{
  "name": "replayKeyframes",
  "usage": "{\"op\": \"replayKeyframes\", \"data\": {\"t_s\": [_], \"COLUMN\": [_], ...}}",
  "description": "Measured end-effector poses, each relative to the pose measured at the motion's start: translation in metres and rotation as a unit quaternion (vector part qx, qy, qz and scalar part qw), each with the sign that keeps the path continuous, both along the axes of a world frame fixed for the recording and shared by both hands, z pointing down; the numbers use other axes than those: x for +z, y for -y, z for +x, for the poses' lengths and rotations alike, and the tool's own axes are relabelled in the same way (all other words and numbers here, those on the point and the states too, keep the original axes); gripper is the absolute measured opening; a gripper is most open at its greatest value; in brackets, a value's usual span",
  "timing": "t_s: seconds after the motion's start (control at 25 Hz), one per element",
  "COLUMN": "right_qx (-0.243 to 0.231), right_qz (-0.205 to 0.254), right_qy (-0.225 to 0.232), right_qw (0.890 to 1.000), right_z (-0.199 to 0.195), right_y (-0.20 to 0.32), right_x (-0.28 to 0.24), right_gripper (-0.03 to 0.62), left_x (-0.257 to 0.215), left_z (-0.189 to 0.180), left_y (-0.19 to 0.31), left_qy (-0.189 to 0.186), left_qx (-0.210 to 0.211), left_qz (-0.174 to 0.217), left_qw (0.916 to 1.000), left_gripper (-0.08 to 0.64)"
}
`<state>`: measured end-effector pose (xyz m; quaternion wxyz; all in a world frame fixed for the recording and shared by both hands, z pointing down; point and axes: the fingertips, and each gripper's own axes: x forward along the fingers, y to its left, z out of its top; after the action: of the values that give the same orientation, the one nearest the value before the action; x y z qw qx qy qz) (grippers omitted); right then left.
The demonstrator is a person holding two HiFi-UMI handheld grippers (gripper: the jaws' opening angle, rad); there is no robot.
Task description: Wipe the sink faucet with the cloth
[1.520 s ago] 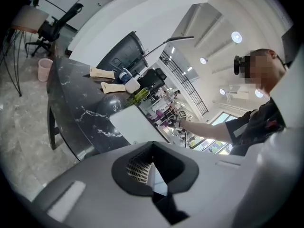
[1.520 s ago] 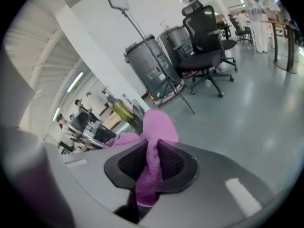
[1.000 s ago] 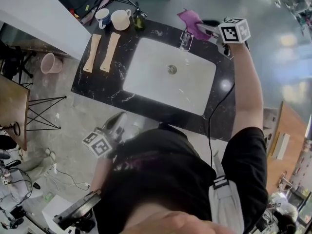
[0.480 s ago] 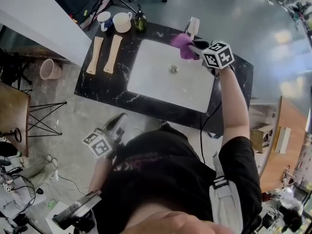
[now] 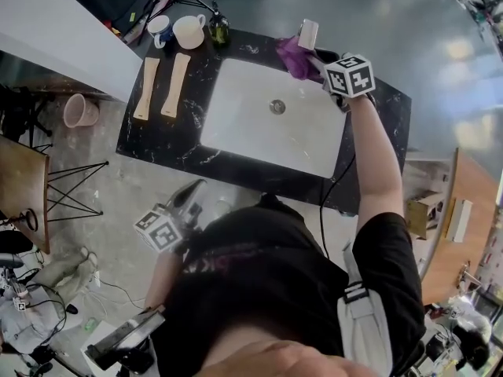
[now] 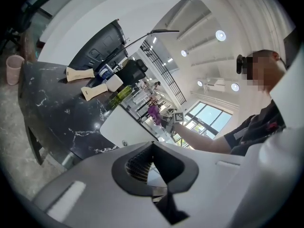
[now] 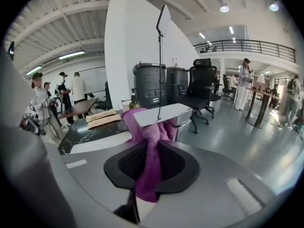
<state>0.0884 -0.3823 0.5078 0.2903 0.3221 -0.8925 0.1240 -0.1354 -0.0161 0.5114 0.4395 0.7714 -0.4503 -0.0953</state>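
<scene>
The chrome sink faucet point(image 5: 307, 33) stands at the far rim of the white sink point(image 5: 259, 136). My right gripper point(image 5: 313, 58) is shut on a purple cloth point(image 5: 291, 56) and holds it against the faucet's basin side. In the right gripper view the cloth point(image 7: 148, 148) hangs from between the jaws, and its upper folds bunch under the faucet's flat top point(image 7: 161, 114). My left gripper point(image 5: 189, 199) hangs low by the person's body, in front of the counter. It is shut with nothing in it point(image 6: 152, 146). From there the cloth point(image 6: 154, 112) shows far off.
On the black marble counter point(image 5: 369, 144) left of the sink lie two wooden boards point(image 5: 161, 85). Two mugs point(image 5: 179, 30) and a green bottle point(image 5: 218, 28) stand behind them. A pink bucket point(image 5: 77, 110) sits on the floor. Several people and an office chair point(image 7: 202, 87) stand beyond.
My right gripper has come down with the cloth from above the faucet's top to its basin side. The left gripper has stayed where it was.
</scene>
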Motion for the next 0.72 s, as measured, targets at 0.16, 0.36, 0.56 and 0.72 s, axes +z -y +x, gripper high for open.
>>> {"op": "replayKeyframes", "data": {"t_s": [0.16,0.36,0.56,0.72], "right_qx": [-0.034,-0.078,-0.081,-0.043], "right_qz": [-0.012,-0.044,-0.058,-0.044], "right_qy": [0.051,0.031,0.004,0.015], "right_qw": [0.998,0.995,0.995,0.998], "right_z": [-0.006,-0.005,-0.007,-0.006], "right_y": [-0.058,-0.104,-0.069,-0.020], "right_x": [0.002,0.038,0.066,0.073], "right_gripper": [0.074,0.074,0.074,0.072], "left_x": [-0.002,0.001,0.004,0.011], "left_z": [0.007,0.011,0.017,0.015], "left_y": [0.003,0.007,0.010,0.008], "left_qy": [0.000,-0.002,0.004,0.015], "left_qx": [0.010,0.004,-0.009,-0.033], "left_qz": [0.001,-0.001,-0.007,-0.020], "left_qw": [0.9999,1.0000,0.9999,0.9991], "left_gripper": [-0.002,-0.002,-0.002,-0.002]}}
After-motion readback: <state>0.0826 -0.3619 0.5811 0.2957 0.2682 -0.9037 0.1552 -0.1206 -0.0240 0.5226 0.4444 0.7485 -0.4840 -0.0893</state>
